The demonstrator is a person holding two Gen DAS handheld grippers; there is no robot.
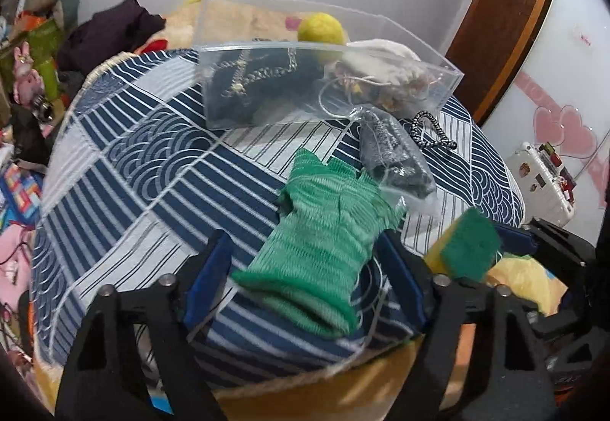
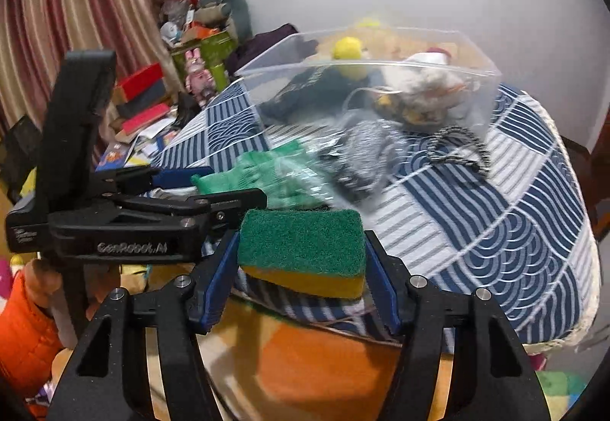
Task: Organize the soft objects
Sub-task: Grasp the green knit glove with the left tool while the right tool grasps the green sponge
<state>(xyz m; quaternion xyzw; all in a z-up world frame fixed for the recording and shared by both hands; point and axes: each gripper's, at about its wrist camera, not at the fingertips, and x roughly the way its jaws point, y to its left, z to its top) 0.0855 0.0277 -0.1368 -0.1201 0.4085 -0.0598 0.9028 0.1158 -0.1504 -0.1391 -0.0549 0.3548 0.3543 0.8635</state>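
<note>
A green knit glove (image 1: 324, 230) lies on the blue patterned cloth between my left gripper's (image 1: 305, 268) open blue fingers; it also shows in the right wrist view (image 2: 274, 173). My right gripper (image 2: 301, 261) is shut on a green-and-yellow sponge (image 2: 305, 249), also seen in the left wrist view (image 1: 465, 247). A clear plastic bin (image 1: 446, 77) at the far side holds a yellow ball (image 1: 320, 28), a dark item with a chain and a white pouch. A bagged grey fabric (image 1: 396, 158) and a black-and-white hair tie (image 1: 431, 133) lie before the bin.
The cloth covers a round table (image 2: 514, 230) with a rope edge. Clutter of toys and boxes (image 2: 190, 51) stands at the left by a curtain. A white case (image 1: 541, 180) sits beyond the table's right edge. A wooden door frame (image 1: 507, 20) is at the right.
</note>
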